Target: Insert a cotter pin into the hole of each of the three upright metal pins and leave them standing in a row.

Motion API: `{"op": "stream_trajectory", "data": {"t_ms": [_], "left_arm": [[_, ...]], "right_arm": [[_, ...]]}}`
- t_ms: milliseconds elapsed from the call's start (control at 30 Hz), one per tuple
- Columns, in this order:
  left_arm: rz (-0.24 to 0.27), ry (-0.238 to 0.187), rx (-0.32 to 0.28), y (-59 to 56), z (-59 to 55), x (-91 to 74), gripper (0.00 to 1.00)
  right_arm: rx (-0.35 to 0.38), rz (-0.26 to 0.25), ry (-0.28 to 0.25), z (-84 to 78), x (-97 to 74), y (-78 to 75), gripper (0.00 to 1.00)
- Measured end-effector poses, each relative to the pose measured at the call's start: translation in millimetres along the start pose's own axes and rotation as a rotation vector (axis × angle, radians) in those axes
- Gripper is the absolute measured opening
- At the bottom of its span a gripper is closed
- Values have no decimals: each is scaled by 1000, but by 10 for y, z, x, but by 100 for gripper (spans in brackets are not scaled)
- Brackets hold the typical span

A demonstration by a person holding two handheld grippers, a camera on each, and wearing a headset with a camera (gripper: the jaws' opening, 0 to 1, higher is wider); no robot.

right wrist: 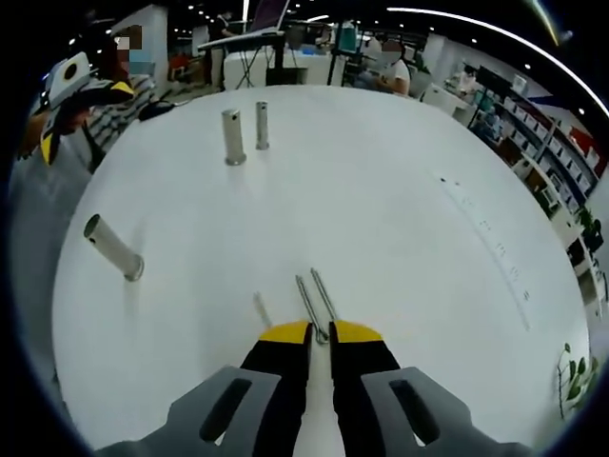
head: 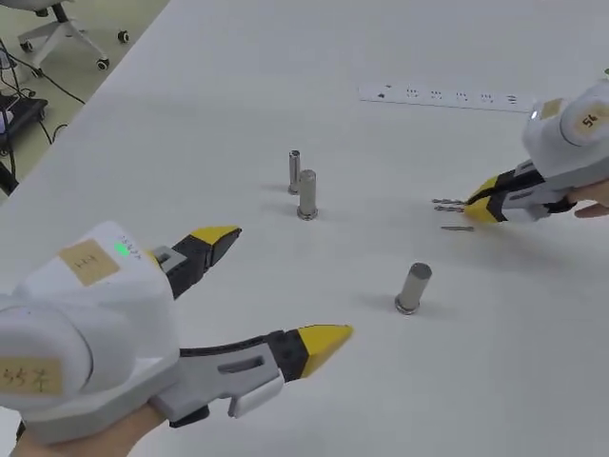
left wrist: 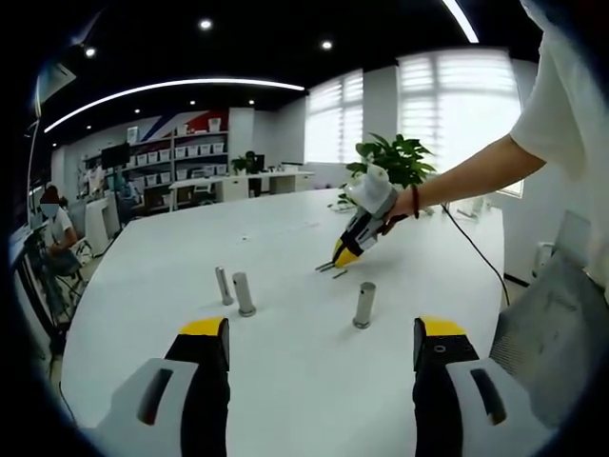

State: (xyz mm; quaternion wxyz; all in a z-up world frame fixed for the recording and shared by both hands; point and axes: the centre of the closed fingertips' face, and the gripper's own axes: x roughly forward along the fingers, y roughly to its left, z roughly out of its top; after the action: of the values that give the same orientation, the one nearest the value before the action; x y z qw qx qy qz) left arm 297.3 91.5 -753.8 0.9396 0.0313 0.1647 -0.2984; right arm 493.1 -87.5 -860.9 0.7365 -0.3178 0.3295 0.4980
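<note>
As far as the pictures show, no cotter pin is through any hole, so all 3 insertions look left to do. Nearest, the left gripper has its jaws wide and holds nothing. Beyond it, the nearest metal pin stands alone, well apart from the 2 far metal pins, which stand just beside each other. The right gripper has its jaws narrowed to a slit on the near ends of the cotter pins, which lie on the bench. A spare cotter pin lies just beside.
</note>
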Motion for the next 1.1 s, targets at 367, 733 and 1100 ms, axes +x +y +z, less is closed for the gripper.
{"op": "stream_trajectory", "data": {"t_ms": [367,733,1100], "left_arm": [[6,1,-1,40,-2,-8,79],[5,3,-4,45,-9,-13,78],[-1,11,4,36,-14,-14,78]], "right_arm": [[-108,40,68,-2,5,8,9],[-228,71,137,13,31,75,7],[-256,152,263,8,74,63,6]]}}
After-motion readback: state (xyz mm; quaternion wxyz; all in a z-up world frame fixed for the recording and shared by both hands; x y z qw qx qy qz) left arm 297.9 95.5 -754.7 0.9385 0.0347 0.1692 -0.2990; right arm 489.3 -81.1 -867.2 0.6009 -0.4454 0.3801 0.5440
